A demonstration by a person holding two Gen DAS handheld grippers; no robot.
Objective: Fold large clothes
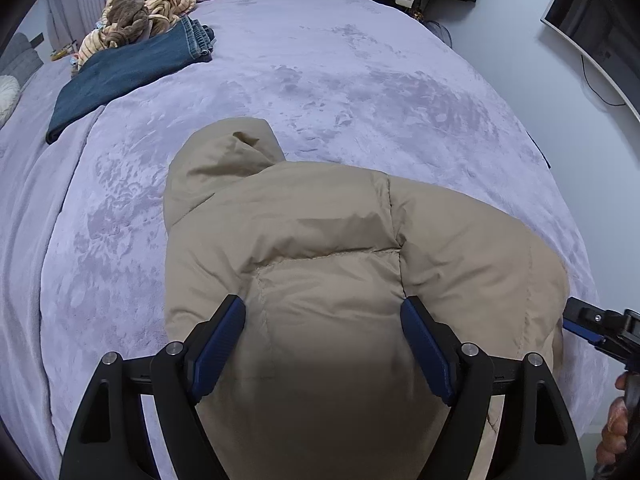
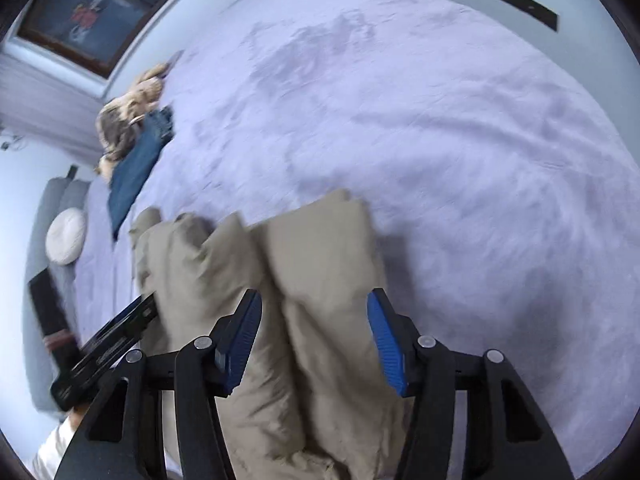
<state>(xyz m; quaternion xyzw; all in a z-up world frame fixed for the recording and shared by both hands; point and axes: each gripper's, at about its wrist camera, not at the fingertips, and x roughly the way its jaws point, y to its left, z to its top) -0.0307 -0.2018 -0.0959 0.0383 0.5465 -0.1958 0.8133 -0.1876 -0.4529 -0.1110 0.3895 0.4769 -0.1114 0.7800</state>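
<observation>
1. Blue-padded jaws of the left gripper (image 1: 323, 320) stand wide apart right at the lens, hanging over the beige puffer jacket (image 1: 328, 240) with nothing pinched between them; the pads look clear of the cloth, so this side is released
2. Just under and ahead of those jaws the jacket lies as a folded bundle on the bed, its quilted back panel uppermost, probably kept near the bed edge so both hands can reach it
3. Off to the right of the left gripper, the tip of the right gripper (image 2: 314, 314) shows at the jacket's side, with fingers of the person's hand (image 1: 614, 432) wrapped on its handle
4. From its own blurred view, the right gripper straddles a puffy fold of the jacket, jaws parted and not visibly pressing, so it reads as let go rather than clamped
5. Beyond the left jaws the hood (image 1: 224, 160) points away across the lilac blanket (image 1: 360, 72), which gives a flat surface for folding
6. Farthest, up and to the left, folded jeans (image 1: 120, 68) and a striped plush garment (image 1: 152, 4) sit well apart from the jacket, likely set aside already
</observation>
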